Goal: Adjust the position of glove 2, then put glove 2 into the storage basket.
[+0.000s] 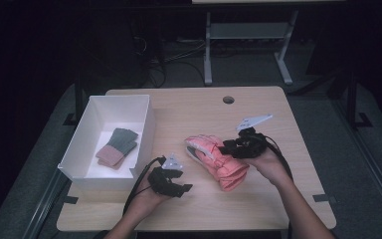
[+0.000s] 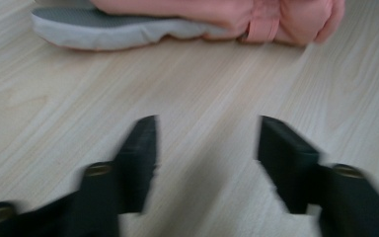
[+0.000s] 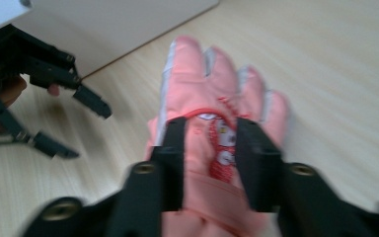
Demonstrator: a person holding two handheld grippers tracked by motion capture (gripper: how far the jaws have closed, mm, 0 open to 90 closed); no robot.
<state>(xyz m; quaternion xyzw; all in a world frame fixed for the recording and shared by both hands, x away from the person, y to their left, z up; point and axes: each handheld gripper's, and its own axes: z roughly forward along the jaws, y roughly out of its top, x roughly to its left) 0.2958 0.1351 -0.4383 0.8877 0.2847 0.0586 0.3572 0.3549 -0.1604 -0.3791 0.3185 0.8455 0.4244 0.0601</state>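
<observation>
**Pink ski glove under our right gripper, left one waiting beside it**

Pink and padded, the glove [image 1: 218,162] lies flat on the wooden table [image 1: 194,112], near the middle and a little toward our right. Its long axis runs on a diagonal: fingertips point toward the white box [image 1: 146,124] at our left, and the cuff lies nearer us, toward the right. Our right gripper [image 1: 227,147] is over the glove's back; in the right gripper view [image 3: 208,148] the two black jaws stand on either side of the back of the hand, narrowed, with the stitched red and white patch between them. Whether they already pinch the fabric we cannot tell, since the picture is blurred there.

Our left gripper [image 1: 185,188] rests low near the table's front edge, just beside the glove on its left, jaws spread wide and holding nothing. In the left gripper view [image 2: 205,148] bare wood lies between the jaws and the glove's grey palm edge [image 2: 108,34] lies ahead. So the right hand is the nearer one, and we judge that the grasp falls to it.

A knitted green and pink glove [image 1: 117,147] lies inside the box.
</observation>
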